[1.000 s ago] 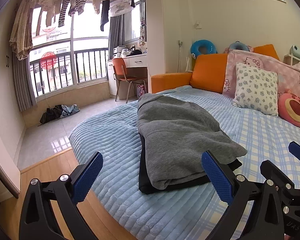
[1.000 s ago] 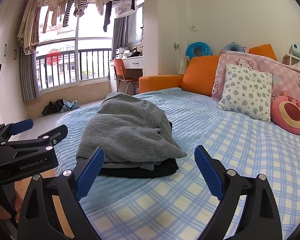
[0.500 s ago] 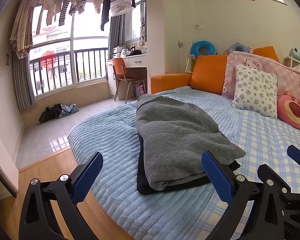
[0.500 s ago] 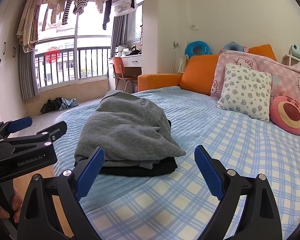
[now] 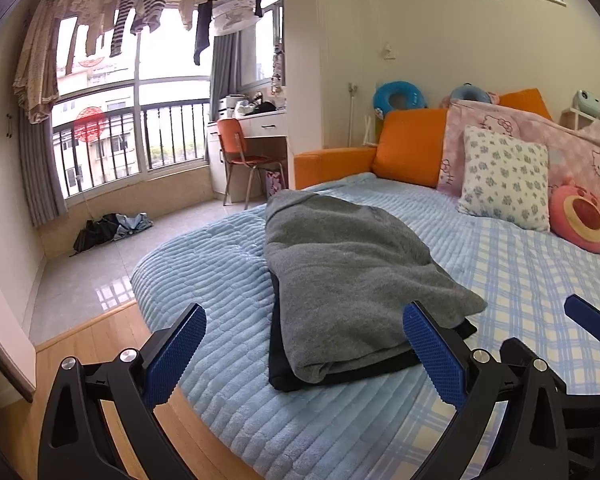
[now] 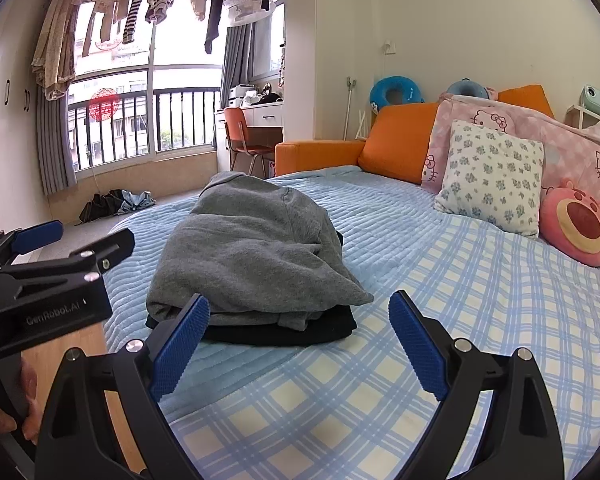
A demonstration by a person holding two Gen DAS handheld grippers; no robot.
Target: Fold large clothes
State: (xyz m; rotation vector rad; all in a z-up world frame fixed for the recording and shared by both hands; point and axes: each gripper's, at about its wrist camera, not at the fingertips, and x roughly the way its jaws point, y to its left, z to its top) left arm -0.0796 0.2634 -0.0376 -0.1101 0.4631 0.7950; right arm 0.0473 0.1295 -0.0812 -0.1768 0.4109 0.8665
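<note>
**Both grippers idle above the bed edge, folded stack ahead**

Left gripper (image 5: 304,354): jaws spread wide, nothing between the blue pads; fills the bottom of the left wrist view. Right gripper (image 6: 298,346): likewise spread and empty, bottom of the right wrist view. Both hang short of the clothes, touching nothing. My read: hands pulled clear so the fold can be checked, or waiting on another garment.

Grey garment (image 5: 352,280): centre of frame, folded into a rough rectangle, near corner sticking out to the right. It lies on top of a black garment (image 5: 284,364), whose edge shows along the near and left sides. Stacking looks deliberate, finished pieces kept in one pile. The grey fold is loose and lumpy at the near end in the right wrist view, so it may want tidying.

Surface: a bed (image 5: 228,280) with a ribbed pale-blue blanket on the left and a blue checked sheet (image 6: 480,320) on the right; soft, so the pile sinks slightly.

Room: floral pillow (image 6: 488,176) and orange cushion (image 6: 400,140) at right; balcony window with hanging laundry (image 5: 140,4) upper left; orange chair (image 5: 240,152) at a desk; dark heap on the floor (image 5: 108,228) at left.
</note>
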